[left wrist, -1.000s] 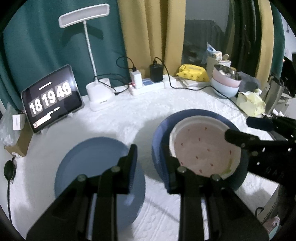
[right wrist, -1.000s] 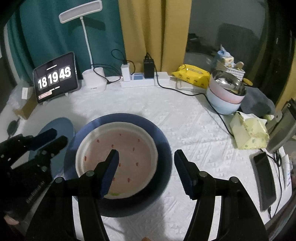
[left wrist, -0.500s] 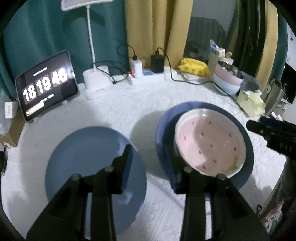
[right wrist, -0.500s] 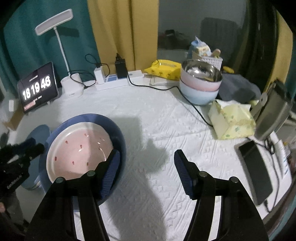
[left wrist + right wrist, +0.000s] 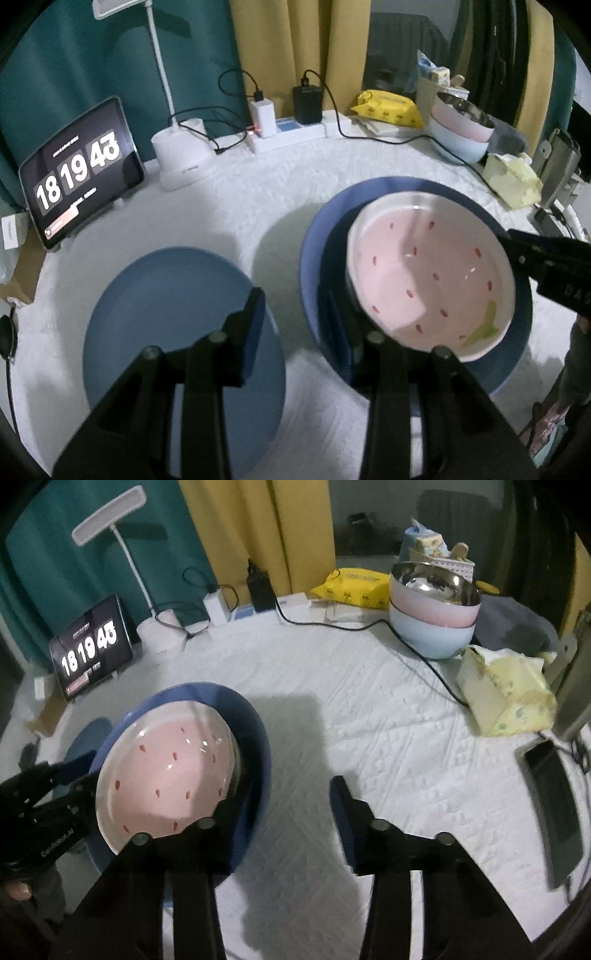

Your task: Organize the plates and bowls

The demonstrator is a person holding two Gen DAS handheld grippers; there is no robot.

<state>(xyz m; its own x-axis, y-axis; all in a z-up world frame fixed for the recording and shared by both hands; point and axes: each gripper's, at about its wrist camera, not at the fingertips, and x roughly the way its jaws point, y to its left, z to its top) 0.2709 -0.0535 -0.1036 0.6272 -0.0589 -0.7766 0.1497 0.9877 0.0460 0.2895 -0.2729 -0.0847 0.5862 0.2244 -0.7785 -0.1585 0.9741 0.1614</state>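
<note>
Both claws angle steeply down over a white quilted table backed by teal and yellow curtains. Left claw part-spread, pinching nothing; pink bowl in the dark blue plate touches its right finger; light blue plate lies under the left. Right claw, just narrowing, straddles the dark plate's near rim; grip unclear.

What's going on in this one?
A person holds a tool in each hand over a table. The left tool and right tool each straddle opposite rims of the dark blue dish, which holds a pink bowl; neither grips it yet. The left jaws have just been opening, the right closing. A blue plate lies beside the dish.
</note>
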